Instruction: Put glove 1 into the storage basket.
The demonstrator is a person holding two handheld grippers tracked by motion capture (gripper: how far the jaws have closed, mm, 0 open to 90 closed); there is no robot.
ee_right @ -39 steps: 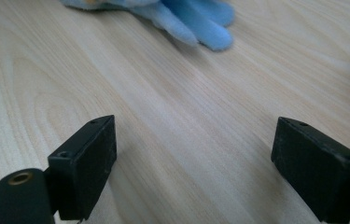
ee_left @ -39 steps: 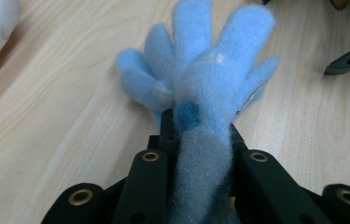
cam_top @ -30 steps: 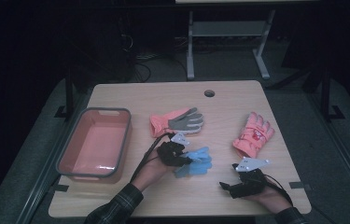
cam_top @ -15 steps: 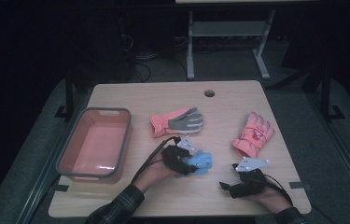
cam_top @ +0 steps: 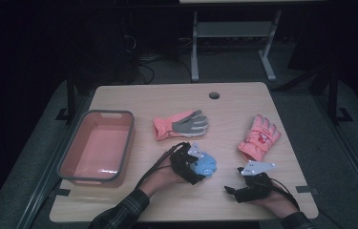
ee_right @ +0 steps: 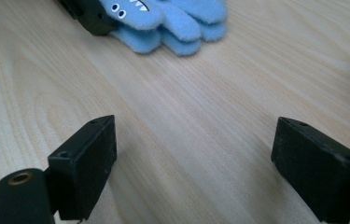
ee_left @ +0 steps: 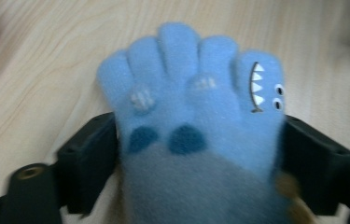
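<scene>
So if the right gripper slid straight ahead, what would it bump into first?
Probably the blue glove. The right gripper has open jaws with bare table between them, and the glove lies ahead, a bit to the left in its view. It might slip just past the fingertips; depth is hard to judge.

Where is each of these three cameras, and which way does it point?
High view: above the person's side, facing forward and down at the table; forearms, left gripper, right gripper.
Left gripper view: rides the left gripper, looking along its jaws, just opening, at the blue glove.
Right gripper view: rides the right gripper, jaws apart over bare wood.
All three share the blue glove.
</scene>
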